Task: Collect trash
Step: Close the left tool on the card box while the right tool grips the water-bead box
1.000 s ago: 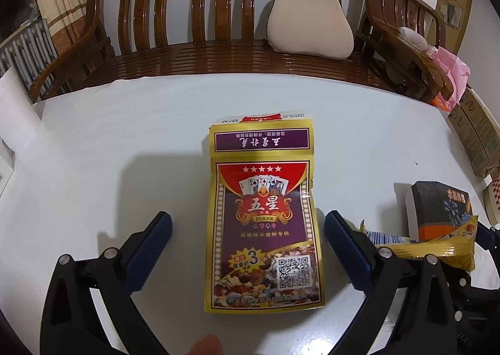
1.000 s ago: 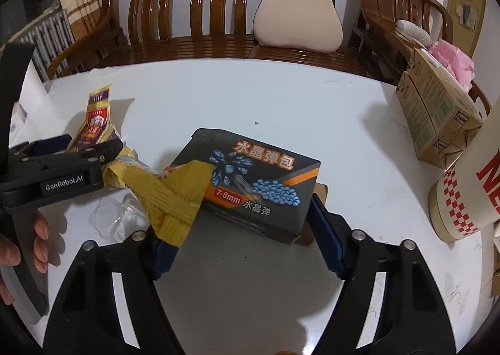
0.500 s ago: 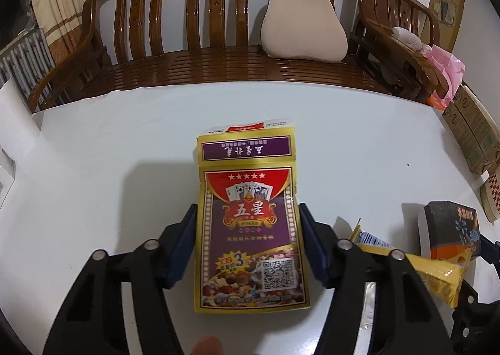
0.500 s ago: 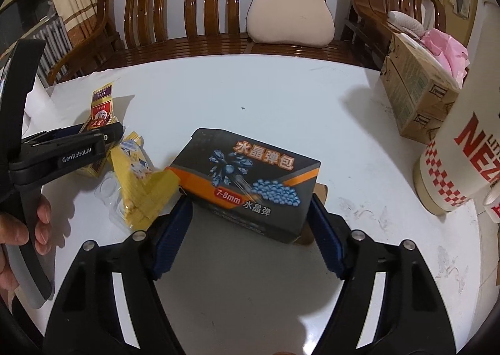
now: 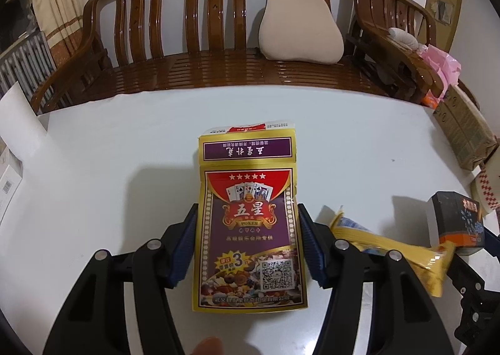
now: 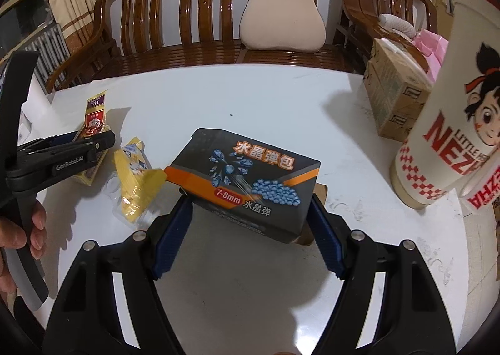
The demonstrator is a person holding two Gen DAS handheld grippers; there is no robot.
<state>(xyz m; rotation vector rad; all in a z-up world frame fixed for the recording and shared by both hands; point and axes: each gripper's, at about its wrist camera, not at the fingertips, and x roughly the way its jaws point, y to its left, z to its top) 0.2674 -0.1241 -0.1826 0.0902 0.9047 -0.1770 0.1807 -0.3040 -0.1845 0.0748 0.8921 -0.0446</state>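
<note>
My left gripper [image 5: 247,244] is shut on a purple and gold poker card box [image 5: 248,223], its blue pads against both long sides. The box also shows in the right wrist view [image 6: 93,123], held by the left gripper [image 6: 78,151]. My right gripper [image 6: 248,236] is shut on a black box with blue beads printed on it [image 6: 250,186], lifted off the white table [image 6: 250,111]. That black box shows at the right of the left wrist view [image 5: 456,220]. A crumpled yellow wrapper [image 6: 137,180] lies between the two boxes, also in the left wrist view [image 5: 393,248].
A tall cream Nezha cup [image 6: 450,104] stands close on the right, with cardboard boxes [image 6: 397,92] behind it. A wooden bench [image 5: 218,51] with a beige cushion [image 5: 300,29] runs along the table's far edge. A pink bag [image 5: 443,64] lies at the right.
My left gripper closed from open onto the poker box. My right gripper lifted the black box, and the yellow wrapper dropped off it to the table at the left.
</note>
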